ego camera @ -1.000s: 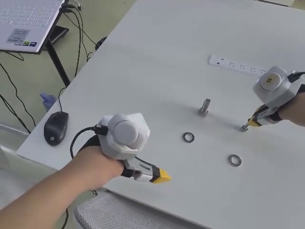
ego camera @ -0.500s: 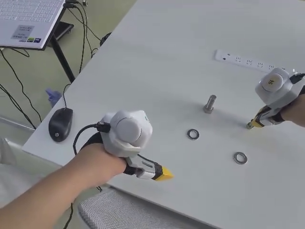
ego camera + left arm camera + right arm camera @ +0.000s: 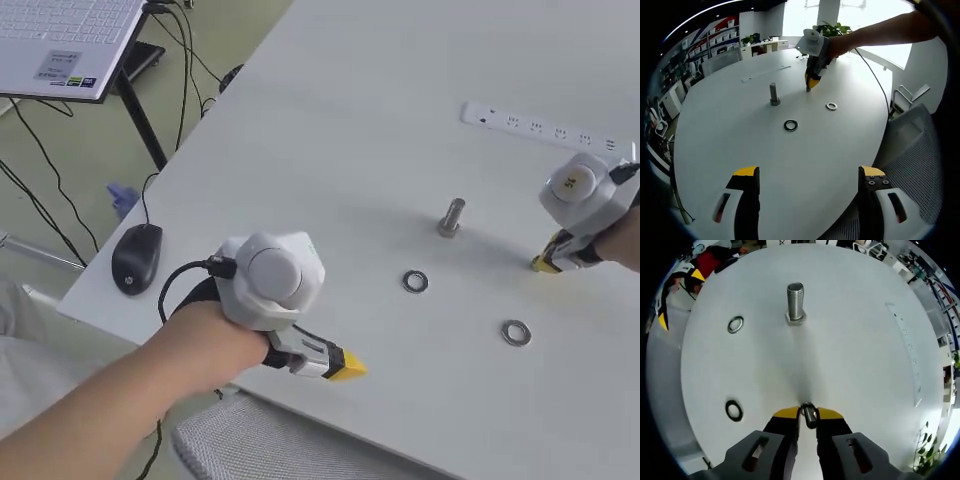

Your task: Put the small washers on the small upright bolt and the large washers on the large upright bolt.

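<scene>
Here, over the white office table (image 3: 340, 130), left tongs (image 3: 809, 173) gape; right tongs (image 3: 808, 413) clamp the small bolt (image 3: 810, 418).

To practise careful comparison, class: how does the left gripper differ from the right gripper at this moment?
The left gripper has its jaws wide apart and holds nothing; the right gripper has its jaws closed on the small bolt. The left gripper hovers near the near edge of the table; the right gripper points steeply down at the tabletop, off to one side of the large bolt. Both have white bodies and yellow-tipped jaws.
</scene>
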### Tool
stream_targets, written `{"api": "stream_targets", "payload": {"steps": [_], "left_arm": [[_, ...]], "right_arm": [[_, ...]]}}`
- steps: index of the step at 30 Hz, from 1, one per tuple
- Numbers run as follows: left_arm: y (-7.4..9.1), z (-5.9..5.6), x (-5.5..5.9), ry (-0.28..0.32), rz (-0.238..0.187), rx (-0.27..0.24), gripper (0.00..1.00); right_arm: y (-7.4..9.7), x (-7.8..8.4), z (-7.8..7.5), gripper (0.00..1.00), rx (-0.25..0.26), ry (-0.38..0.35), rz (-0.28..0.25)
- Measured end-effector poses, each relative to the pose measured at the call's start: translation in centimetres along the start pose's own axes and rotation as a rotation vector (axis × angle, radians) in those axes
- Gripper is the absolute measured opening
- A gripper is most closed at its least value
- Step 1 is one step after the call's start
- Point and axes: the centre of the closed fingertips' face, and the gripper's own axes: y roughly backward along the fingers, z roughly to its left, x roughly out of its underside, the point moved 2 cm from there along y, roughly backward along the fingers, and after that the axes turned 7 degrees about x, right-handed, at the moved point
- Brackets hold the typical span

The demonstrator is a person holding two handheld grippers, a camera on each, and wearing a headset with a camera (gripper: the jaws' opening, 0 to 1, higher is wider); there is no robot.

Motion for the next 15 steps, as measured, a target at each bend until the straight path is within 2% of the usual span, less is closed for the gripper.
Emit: {"api": "stream_targets", "payload": {"steps": [7,15], "left_arm": [[0.02,0.07,0.04,-0.002,0.006,0.001,0.79],[0.07,-0.03,-0.39,0.001,-0.012,-0.002,0.81]], "right_arm": [[0.03,-0.10,-0.04,0.13,-0.004,-0.005,-0.001],[-0.16,-0.18,-0.17,0.14,-0.007,-0.014,0.000]]}}
